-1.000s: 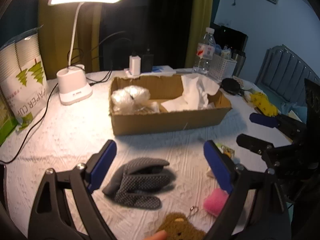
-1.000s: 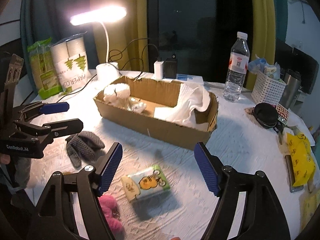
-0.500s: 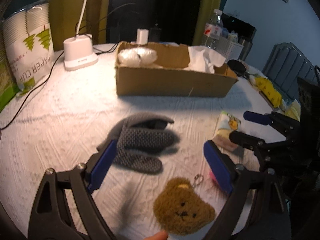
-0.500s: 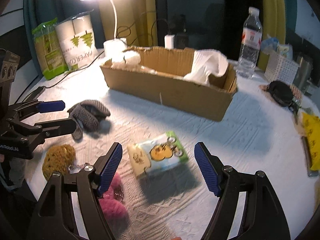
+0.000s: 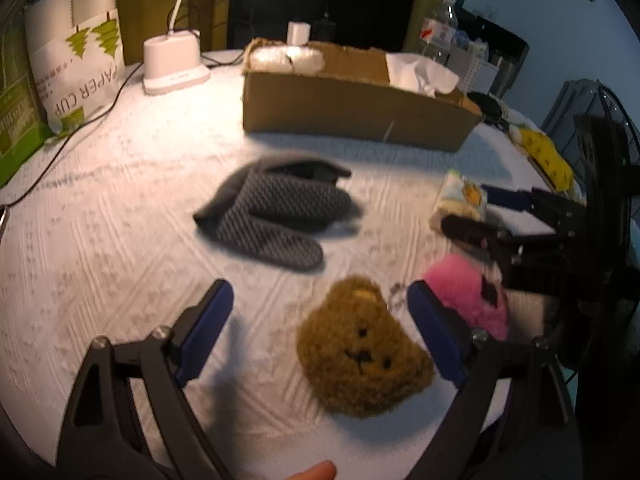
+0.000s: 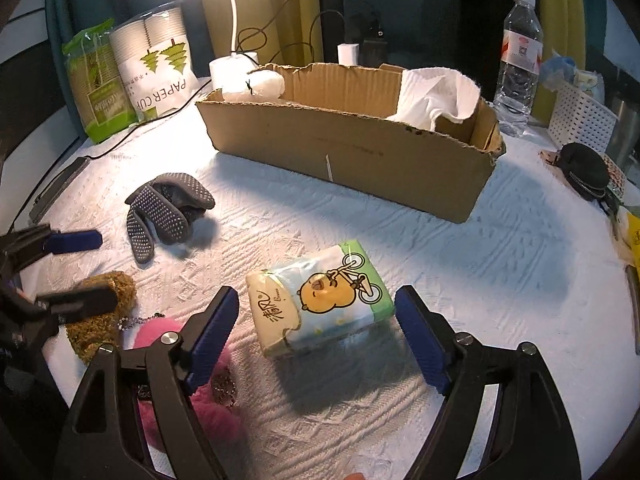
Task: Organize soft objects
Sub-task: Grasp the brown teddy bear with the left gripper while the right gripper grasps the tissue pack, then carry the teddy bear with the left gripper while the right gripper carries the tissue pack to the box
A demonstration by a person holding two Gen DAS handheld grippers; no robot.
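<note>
A brown bear plush [image 5: 362, 350] lies on the white cloth between the fingers of my open left gripper [image 5: 320, 320]. A grey dotted glove [image 5: 276, 216] lies beyond it. A pink plush [image 5: 468, 294] lies to the right. My right gripper [image 6: 316, 328] is open around a tissue pack [image 6: 320, 300] with a bear on a bicycle. The glove [image 6: 164, 210], the brown plush [image 6: 100, 312] and the pink plush [image 6: 192, 396] also show in the right wrist view. A cardboard box [image 6: 352, 156] behind holds white cloth [image 6: 436, 96] and a white bundle [image 6: 256, 84].
A desk lamp base [image 5: 174, 64], a paper cup pack [image 5: 76, 64] and a green packet [image 6: 96, 88] stand at the back left. A water bottle [image 6: 518, 60], a white basket [image 6: 580, 116], a black pouch [image 6: 584, 168] and a yellow item [image 5: 546, 156] lie at the right.
Both grippers have lowered toward the table. The left one has drawn back from the glove to around the brown bear plush. The right one has closed in around the tissue pack.
</note>
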